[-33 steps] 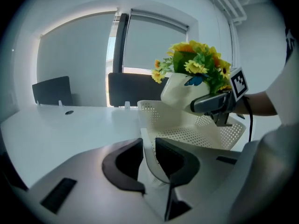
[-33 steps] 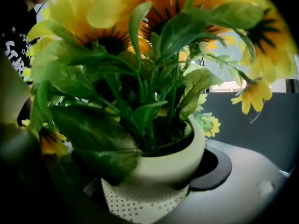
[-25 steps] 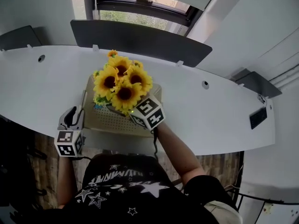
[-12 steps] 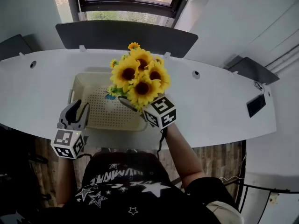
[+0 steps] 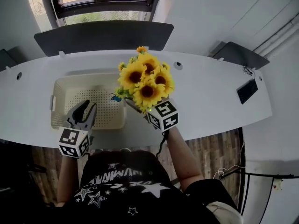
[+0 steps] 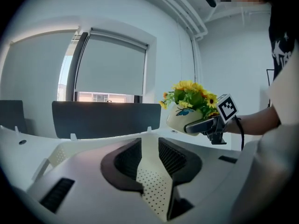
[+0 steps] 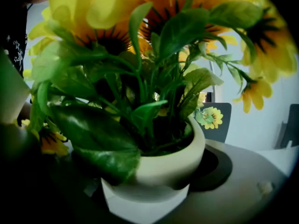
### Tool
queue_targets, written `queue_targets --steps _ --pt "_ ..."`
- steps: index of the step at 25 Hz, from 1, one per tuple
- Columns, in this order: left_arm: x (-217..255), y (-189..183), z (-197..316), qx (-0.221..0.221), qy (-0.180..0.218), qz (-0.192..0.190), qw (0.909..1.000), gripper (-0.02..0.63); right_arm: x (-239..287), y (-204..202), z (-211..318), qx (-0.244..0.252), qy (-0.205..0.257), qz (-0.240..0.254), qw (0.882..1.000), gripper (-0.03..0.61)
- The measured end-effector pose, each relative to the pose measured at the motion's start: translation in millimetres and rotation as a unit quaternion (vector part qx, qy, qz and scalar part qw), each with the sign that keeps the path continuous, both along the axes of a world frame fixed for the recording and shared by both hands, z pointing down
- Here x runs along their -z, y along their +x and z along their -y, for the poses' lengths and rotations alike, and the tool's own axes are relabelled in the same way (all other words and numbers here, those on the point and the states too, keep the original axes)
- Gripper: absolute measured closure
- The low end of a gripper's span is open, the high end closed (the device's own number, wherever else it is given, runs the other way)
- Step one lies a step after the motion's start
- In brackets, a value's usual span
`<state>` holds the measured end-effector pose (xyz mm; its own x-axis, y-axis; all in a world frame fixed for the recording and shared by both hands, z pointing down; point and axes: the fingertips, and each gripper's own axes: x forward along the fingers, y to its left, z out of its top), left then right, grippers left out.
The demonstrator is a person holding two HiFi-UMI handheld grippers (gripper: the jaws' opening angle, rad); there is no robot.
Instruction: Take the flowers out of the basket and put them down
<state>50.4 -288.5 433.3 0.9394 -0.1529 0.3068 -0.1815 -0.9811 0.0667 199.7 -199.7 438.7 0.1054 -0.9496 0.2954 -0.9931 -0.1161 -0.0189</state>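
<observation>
The white perforated basket (image 5: 58, 85) sits on the bench (image 5: 215, 97) with nothing in it. At its 6 o'clock rim hovers the left tool (image 5: 85, 108), jaws spread, the basket's dotted plastic showing between them. At the basket's 3 o'clock, clear of its right wall and lifted above the bench, the right tool (image 5: 138, 107) pinches a cream pot (image 7: 163, 164) of artificial sunflowers (image 5: 145, 78), upright, leaves spilling over its rim.
</observation>
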Motion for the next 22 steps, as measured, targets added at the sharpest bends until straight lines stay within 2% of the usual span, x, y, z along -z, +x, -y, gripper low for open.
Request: queue_targets --steps 5,11,14,22 --pt "-5.2 25.2 -29.7 -0.024 -0.016 -0.003 0.9996 0.5 -27.5 28.4 -40.2 -0.044 -0.016 -0.002 0.999 0.048" --pt "-17.6 46.7 -56.8 -0.033 -0.011 0.014 0.9993 0.565 -68.8 42.9 -71.6 -0.074 -0.032 0.02 0.997 0.048" --pt "-19.6 51.1 -62.8 -0.031 -0.003 0.019 0.9993 0.588 -93.0 44.3 -83.8 -0.081 -0.05 0.034 0.995 0.048" --pt "-28.3 52.7 -60.5 -0.015 -0.001 0.039 0.9991 0.588 -146.3 47.8 -87.9 -0.08 -0.089 0.07 0.99 0.048"
